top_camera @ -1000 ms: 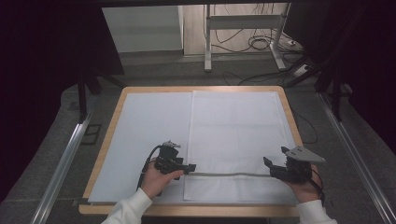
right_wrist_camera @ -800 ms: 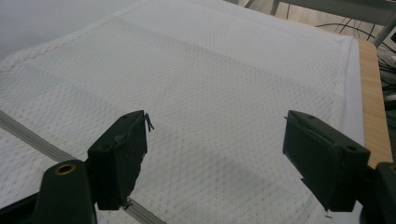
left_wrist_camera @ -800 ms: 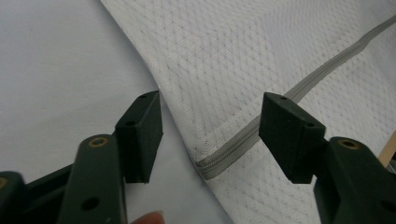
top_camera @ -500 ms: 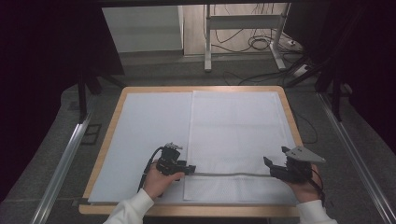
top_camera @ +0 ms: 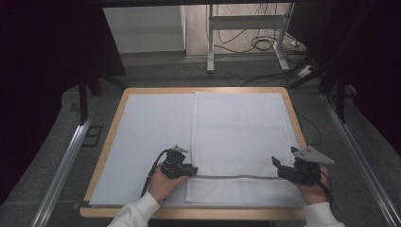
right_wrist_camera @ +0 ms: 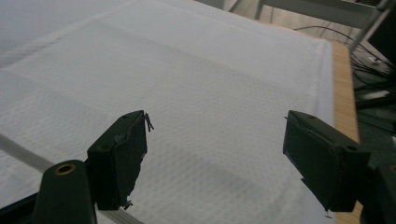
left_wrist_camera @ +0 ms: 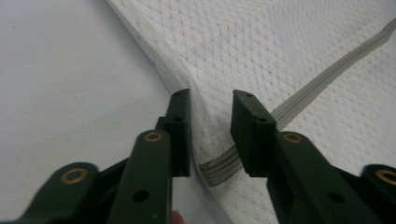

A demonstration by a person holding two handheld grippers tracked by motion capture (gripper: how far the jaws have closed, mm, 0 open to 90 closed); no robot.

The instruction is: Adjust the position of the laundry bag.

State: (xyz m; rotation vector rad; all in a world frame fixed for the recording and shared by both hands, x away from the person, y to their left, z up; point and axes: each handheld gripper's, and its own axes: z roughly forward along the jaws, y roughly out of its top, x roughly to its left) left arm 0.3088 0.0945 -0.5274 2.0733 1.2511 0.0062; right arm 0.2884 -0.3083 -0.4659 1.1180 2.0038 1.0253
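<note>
Room: dark around the edges, with a metal frame and loose cables on the floor beyond the far end of my worktop.
Worktop: wooden rim, covered by a pale sheet; the white mesh bag lies flat on its right half.
Mesh bag: its grey zipper runs across near the edge closest to me, from my left hand to my right.
Left gripper: at the bag's left edge, right where the zipper ends.
Left fingers: they have just been closing – the bag's edge seam and the zipper end sit between them, though I cannot tell whether the pads press the cloth yet; a gap shows on the right pad's side.
Right gripper: resting over the bag's near right corner, by the zipper's other end.
Right fingers: spread wide, released – mesh below them, nothing between them.
</note>
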